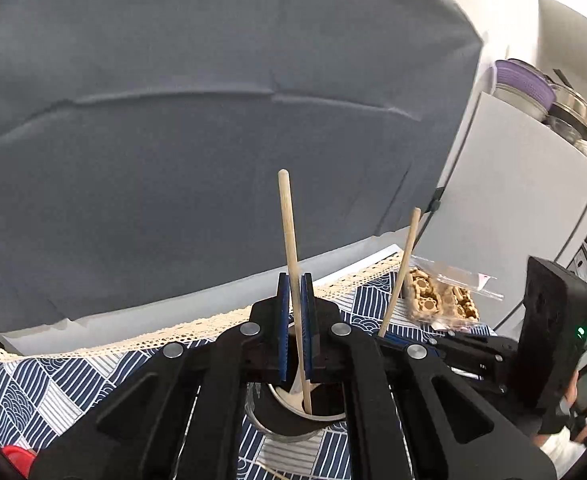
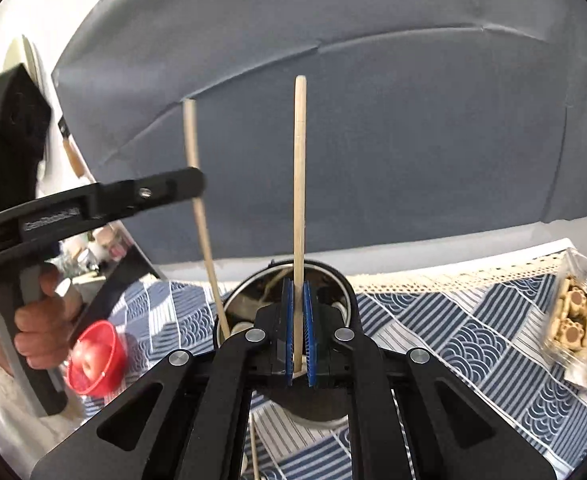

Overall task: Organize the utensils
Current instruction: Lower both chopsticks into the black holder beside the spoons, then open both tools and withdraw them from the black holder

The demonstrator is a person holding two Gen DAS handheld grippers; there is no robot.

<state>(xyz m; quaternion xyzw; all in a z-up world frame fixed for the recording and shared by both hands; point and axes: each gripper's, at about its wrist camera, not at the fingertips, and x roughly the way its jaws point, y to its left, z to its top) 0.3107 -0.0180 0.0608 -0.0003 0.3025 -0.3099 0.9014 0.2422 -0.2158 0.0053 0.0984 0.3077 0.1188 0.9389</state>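
My left gripper [image 1: 295, 280] is shut on a wooden chopstick [image 1: 289, 220] that stands nearly upright, its lower end inside the steel cup [image 1: 289, 426]. My right gripper [image 2: 298, 286] is shut on a second chopstick [image 2: 299, 168], held upright just above the same cup [image 2: 349, 292]. In the right wrist view the left gripper [image 2: 195, 184] reaches in from the left, and its chopstick [image 2: 203, 224] slants down into the cup. The right-hand chopstick [image 1: 401, 272] shows at the right of the left wrist view. Something white lies in the cup.
A blue-and-white patterned cloth [image 2: 453, 340] with a lace edge covers the table. A clear packet of paw-shaped biscuits [image 2: 577, 320] lies at the right. A red bowl [image 2: 97, 356] holding a red fruit sits at the left. A thin stick [image 2: 254, 452] lies on the cloth. A grey backdrop hangs behind.
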